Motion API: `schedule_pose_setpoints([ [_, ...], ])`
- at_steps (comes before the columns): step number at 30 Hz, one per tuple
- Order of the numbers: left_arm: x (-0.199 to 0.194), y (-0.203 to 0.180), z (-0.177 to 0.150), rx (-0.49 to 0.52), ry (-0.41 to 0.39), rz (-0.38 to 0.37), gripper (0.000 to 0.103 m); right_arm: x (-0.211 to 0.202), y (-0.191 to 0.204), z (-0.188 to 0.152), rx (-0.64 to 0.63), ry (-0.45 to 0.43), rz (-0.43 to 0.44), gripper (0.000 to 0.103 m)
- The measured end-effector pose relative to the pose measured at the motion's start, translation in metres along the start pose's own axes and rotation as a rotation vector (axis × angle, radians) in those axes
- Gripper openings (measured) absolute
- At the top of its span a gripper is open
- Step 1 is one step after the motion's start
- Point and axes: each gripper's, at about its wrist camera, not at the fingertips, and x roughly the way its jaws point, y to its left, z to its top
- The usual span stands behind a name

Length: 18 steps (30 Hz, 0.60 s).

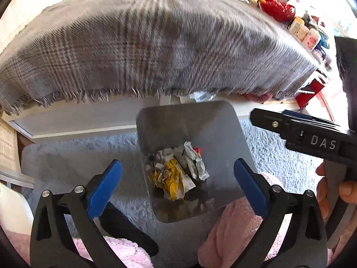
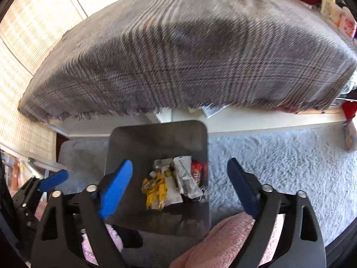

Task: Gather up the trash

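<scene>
A grey square bin (image 1: 214, 120) stands on the shaggy rug below the table edge. At its bottom lies crumpled trash (image 1: 176, 174): yellow paper, silver foil wrappers and a red packet. In the right wrist view the same bin (image 2: 138, 138) holds the trash (image 2: 174, 178). My left gripper (image 1: 178, 185) hangs above the bin, jaws wide open, nothing between them. My right gripper (image 2: 180, 183) is also open and empty over the bin. The right gripper's black body (image 1: 308, 134) shows at the right of the left wrist view, and a hand (image 1: 334, 192) holds it.
A plaid grey cloth (image 1: 145, 44) with a frayed edge covers the table beyond the bin. Bottles and a red object (image 1: 276, 6) crowd the far right of the table. Pink fluffy fabric (image 2: 223, 241) lies just below the grippers. A woven blind (image 2: 24, 51) is at the left.
</scene>
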Motion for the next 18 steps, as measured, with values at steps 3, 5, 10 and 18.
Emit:
schedule_pose_setpoints([
  [3, -0.015, 0.002, 0.006, -0.004, -0.031, 0.001, 0.095, -0.022, -0.005, 0.004, 0.004, -0.056, -0.020, 0.100],
  [5, -0.030, 0.001, 0.012, -0.009, -0.068, 0.006, 0.095, -0.038, -0.009, 0.008, 0.009, -0.099, -0.023, 0.100],
  [10, -0.074, 0.003, 0.022, -0.028, -0.186, 0.007, 0.095, -0.085, -0.014, 0.011, 0.018, -0.220, -0.027, 0.100],
  [18, -0.145, -0.002, 0.038, -0.054, -0.395, 0.044, 0.095, -0.160, -0.015, 0.008, 0.034, -0.457, -0.070, 0.100],
])
